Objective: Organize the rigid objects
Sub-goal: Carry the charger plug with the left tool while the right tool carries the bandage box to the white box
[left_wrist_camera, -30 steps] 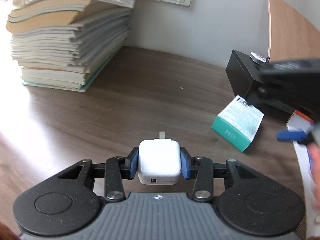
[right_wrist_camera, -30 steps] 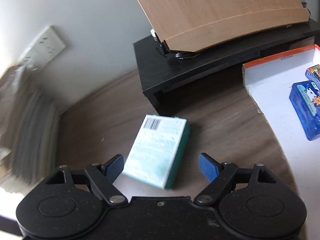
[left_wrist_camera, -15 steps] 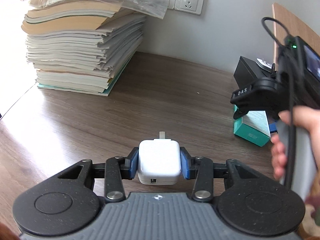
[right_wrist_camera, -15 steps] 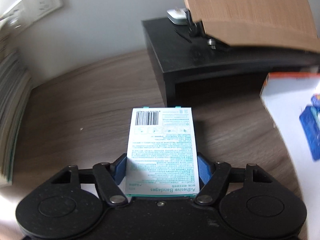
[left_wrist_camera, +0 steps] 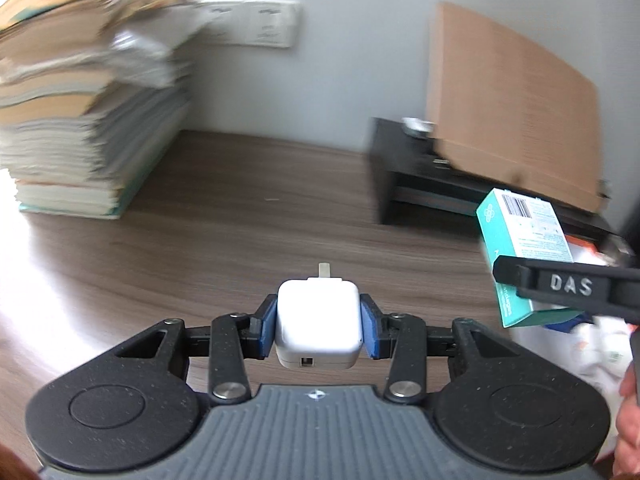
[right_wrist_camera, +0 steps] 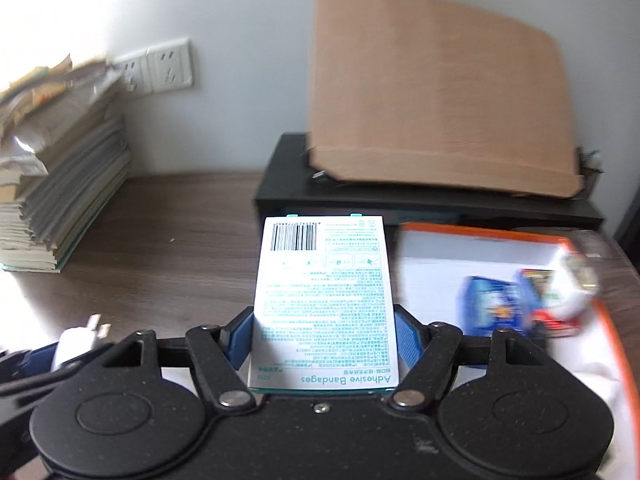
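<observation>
My left gripper is shut on a white power adapter, prong pointing forward, held above the wooden desk. My right gripper is shut on a teal and white adhesive bandage box, lifted off the desk. That box also shows at the right of the left wrist view, held by the right gripper's black finger. The adapter shows at the lower left of the right wrist view. An orange-rimmed white tray to the right holds blue boxes.
A tall stack of books and papers stands at the left by the wall sockets. A black stand with a tilted wooden board sits at the back right.
My right gripper closed on the bandage box and lifted it off the desk, swinging toward the tray. My left gripper still holds the adapter and has turned to the right.
</observation>
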### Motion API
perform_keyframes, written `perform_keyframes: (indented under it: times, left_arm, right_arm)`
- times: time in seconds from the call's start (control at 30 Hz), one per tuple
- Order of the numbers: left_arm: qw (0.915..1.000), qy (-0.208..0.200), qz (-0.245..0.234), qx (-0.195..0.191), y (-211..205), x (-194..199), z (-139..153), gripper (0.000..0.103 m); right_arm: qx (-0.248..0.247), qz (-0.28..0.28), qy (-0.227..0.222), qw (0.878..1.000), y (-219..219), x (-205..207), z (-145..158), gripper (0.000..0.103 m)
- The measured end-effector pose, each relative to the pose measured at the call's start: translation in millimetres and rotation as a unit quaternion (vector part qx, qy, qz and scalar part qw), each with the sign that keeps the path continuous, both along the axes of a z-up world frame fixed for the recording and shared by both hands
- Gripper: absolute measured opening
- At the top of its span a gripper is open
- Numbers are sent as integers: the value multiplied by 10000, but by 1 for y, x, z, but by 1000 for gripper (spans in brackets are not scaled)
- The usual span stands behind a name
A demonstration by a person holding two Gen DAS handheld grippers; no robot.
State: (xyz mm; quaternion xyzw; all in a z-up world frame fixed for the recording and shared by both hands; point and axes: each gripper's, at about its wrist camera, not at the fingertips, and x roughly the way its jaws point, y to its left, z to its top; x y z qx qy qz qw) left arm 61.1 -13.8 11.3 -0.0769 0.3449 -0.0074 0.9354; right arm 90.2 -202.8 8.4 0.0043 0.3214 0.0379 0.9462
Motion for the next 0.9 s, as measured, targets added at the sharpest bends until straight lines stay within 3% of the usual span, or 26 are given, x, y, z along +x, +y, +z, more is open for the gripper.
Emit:
perform_keyframes:
  times: [0.23,0.5,0.9]
  left_arm:
    - [9979,-63,-616,-189,-89,-10,14,42]
    - [9946,-160,-1004,-202,-170,-17,16,42]
    - [9943,-192,-1047,-101,-230,-15,14,42]
  right_arm:
    - [-50,-288,-96,9995,-97,-46,12,83]
    - [33,-732,-116,9972,-197,-75,12,84]
    - [233,-437,-121,9987,-241,-81,4,84]
